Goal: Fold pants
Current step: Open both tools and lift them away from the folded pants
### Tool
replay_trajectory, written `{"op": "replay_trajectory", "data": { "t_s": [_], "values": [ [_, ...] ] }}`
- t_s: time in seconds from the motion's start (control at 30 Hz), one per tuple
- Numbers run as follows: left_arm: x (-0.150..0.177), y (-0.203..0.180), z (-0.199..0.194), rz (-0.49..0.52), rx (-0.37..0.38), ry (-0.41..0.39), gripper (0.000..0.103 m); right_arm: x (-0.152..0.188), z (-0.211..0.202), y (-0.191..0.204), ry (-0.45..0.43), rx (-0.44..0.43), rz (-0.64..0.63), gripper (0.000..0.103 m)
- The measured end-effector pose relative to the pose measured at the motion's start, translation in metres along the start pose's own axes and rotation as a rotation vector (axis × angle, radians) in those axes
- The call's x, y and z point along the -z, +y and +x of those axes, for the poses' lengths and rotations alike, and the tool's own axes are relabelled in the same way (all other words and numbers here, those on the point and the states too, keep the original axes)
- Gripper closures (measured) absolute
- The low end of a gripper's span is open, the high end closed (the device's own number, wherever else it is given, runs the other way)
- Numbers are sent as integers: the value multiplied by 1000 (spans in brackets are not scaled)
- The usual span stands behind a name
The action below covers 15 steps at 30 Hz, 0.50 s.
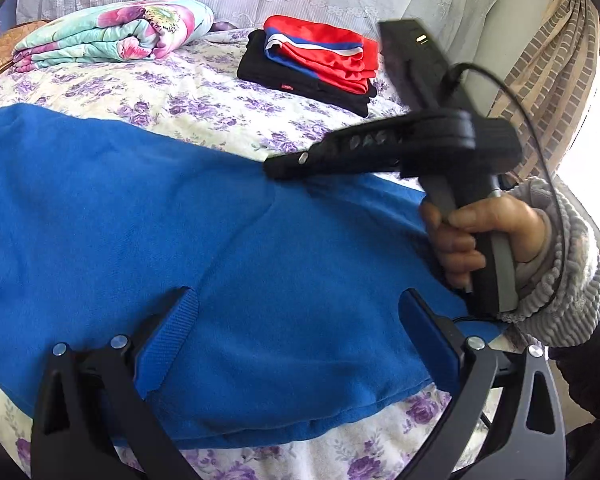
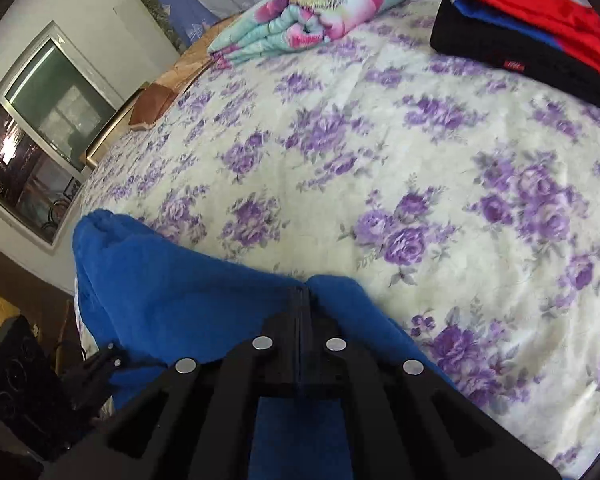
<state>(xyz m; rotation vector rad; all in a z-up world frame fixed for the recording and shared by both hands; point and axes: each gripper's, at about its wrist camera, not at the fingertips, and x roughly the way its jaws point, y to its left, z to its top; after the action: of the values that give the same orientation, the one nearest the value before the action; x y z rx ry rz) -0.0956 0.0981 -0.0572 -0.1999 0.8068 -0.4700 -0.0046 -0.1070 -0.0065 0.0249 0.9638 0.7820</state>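
The blue pants (image 1: 228,248) are a soft, matt fleece-like cloth with a faintly fuzzy nap. The bed (image 2: 380,128) wears a smooth printed cotton-like sheet with purple flowers. Both the left claw (image 1: 296,336) and the right claw (image 2: 303,300) are matt black plastic with shiny round metal pins; the left claw's pads (image 1: 168,340) are covered in ribbed blue woven fabric. The red folded garment (image 1: 332,56) looks slick and slightly glossy. The person's sleeve (image 1: 572,280) is a thick ribbed grey knit.
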Motion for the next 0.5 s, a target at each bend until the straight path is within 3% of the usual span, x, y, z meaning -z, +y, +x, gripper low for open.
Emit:
{"op": "replay_trajectory", "data": {
  "t_s": [0.03, 0.13, 0.2, 0.23, 0.33, 0.4, 0.5],
  "values": [
    [0, 0, 0, 0, 0, -1, 5, 1, -11, 7, -32, 21, -32, 98],
    [0, 0, 0, -2, 1, -2, 5, 9, -25, 17, -24, -18, -53, 98],
    [-1, 0, 1, -2, -3, -2, 5, 15, -13, 14, 18, 1, -51, 74],
    [-1, -1, 1, -1, -5, -2, 5, 18, -3, 8, 38, 14, -36, 57],
    [0, -1, 2, 0, -9, -2, 5, 20, 0, -8, 15, -24, 48, 65],
    [0, 0, 1, -5, -5, -5, 5, 22, -17, -7, -35, -60, 85, 65],
    [0, -1, -11, -29, -25, -12, 5, 38, -51, 1, -90, -68, 71, 53]
  ]
}}
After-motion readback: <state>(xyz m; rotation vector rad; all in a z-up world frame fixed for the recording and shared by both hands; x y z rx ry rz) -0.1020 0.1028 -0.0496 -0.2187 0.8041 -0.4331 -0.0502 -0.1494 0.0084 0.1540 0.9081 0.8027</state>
